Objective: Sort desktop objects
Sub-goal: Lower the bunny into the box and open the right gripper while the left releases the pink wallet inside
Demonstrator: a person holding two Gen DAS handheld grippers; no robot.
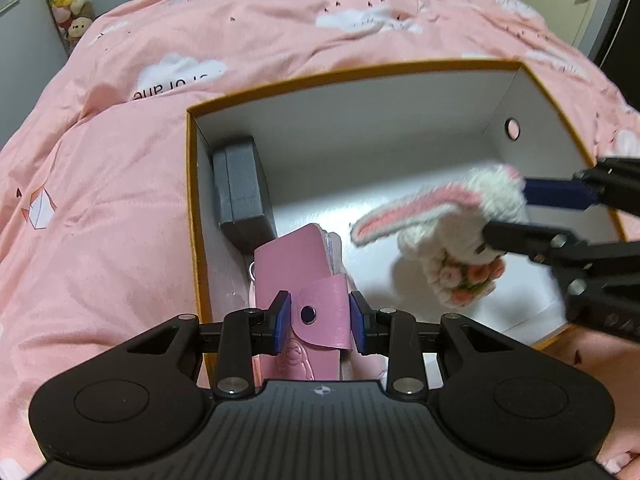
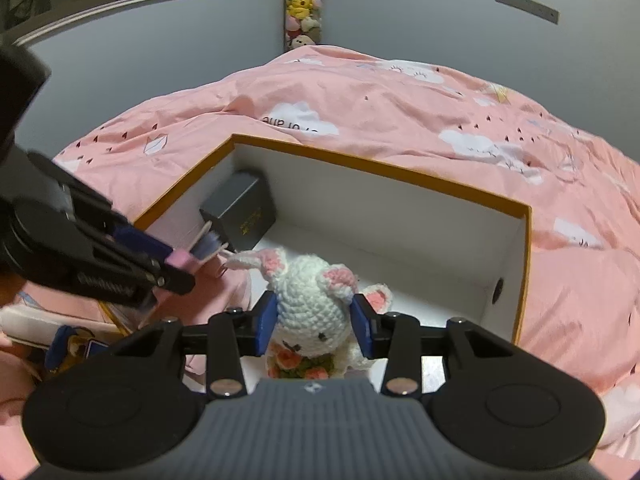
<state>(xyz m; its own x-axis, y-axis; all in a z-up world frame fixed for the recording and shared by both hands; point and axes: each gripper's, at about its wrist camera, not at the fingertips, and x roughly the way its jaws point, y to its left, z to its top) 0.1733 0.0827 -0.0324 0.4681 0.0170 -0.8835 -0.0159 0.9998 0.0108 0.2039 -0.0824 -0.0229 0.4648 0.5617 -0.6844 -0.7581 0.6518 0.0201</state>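
Pink card wallet (image 1: 298, 268) clamped in left gripper (image 1: 319, 318), low inside orange-rimmed box (image 1: 352, 74). Crochet bunny (image 2: 310, 306) between right gripper (image 2: 316, 326) pads, over box floor; squeezed or just released, cannot tell. Dark case (image 1: 240, 192) already stowed in box corner. Both releases apparently pending.

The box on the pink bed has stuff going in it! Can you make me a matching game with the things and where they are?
Things:
1. crochet bunny
2. pink card holder
3. dark grey case
4. box

Places:
A. in the box's far left corner
B. between the left gripper's pads
C. on the pink bedcover
D. between the right gripper's pads, above the box floor

Pairs: 1-D, 2-B, 3-A, 4-C
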